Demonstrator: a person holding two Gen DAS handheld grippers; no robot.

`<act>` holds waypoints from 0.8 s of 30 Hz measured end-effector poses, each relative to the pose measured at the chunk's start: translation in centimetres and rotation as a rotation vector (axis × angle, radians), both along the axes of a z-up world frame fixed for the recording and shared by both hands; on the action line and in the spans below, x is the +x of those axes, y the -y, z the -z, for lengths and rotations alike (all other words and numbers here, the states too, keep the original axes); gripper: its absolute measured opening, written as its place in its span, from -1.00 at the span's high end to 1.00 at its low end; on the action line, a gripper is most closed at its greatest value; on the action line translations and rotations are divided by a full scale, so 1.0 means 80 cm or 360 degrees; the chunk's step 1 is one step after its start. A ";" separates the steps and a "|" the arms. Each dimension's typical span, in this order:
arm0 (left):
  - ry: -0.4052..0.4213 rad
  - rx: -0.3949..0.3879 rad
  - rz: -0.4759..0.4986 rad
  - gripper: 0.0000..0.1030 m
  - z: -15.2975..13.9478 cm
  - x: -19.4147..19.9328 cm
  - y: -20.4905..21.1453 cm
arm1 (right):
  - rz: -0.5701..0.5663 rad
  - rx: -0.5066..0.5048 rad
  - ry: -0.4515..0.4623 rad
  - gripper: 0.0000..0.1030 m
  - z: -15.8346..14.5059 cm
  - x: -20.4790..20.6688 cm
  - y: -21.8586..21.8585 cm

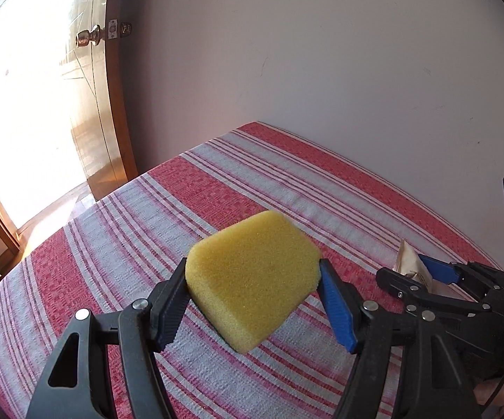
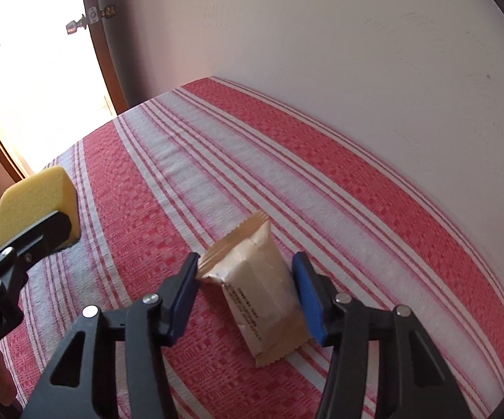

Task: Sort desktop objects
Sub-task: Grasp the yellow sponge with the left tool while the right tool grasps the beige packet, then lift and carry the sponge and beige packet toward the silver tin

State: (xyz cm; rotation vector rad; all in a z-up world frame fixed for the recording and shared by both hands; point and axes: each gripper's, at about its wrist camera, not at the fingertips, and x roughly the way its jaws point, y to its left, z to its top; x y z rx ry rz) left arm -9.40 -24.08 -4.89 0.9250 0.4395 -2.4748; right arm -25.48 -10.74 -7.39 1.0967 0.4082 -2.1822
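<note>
A yellow sponge (image 1: pixel 252 276) is clamped off the table between the pads of my left gripper (image 1: pixel 252 269), which is shut on it. The same sponge (image 2: pixel 31 202) and left gripper (image 2: pixel 31 220) appear at the left edge of the right wrist view. A beige sealed snack packet (image 2: pixel 262 279) lies on the red and white striped tablecloth (image 2: pixel 321 174). My right gripper (image 2: pixel 246 262) straddles it, both pads against its sides. In the left wrist view the right gripper (image 1: pixel 414 272) sits at the far right, with the packet (image 1: pixel 409 262) poking out between its fingers.
A plain white wall (image 1: pixel 321 52) runs along the table's far edge. An open wooden door (image 1: pixel 94 104) with a brass knob (image 1: pixel 89 36) stands beyond the table's left corner, beside a bright doorway. A hand (image 1: pixel 496 391) shows at the lower right.
</note>
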 end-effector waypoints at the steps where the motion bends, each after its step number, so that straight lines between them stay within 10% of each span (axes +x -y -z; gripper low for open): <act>1: -0.0002 0.0003 0.0005 -0.39 0.000 0.000 -0.001 | 0.0026 -0.0013 0.0005 0.02 -0.001 0.002 -0.004; 10: -0.0051 -0.0111 0.0088 -0.39 -0.005 -0.002 -0.024 | 0.0306 -0.0439 0.0033 0.17 -0.029 0.043 -0.064; 24: -0.0304 -0.0434 0.0276 -0.39 -0.030 0.023 -0.076 | 0.0717 -0.0449 -0.0676 0.17 -0.064 0.197 -0.137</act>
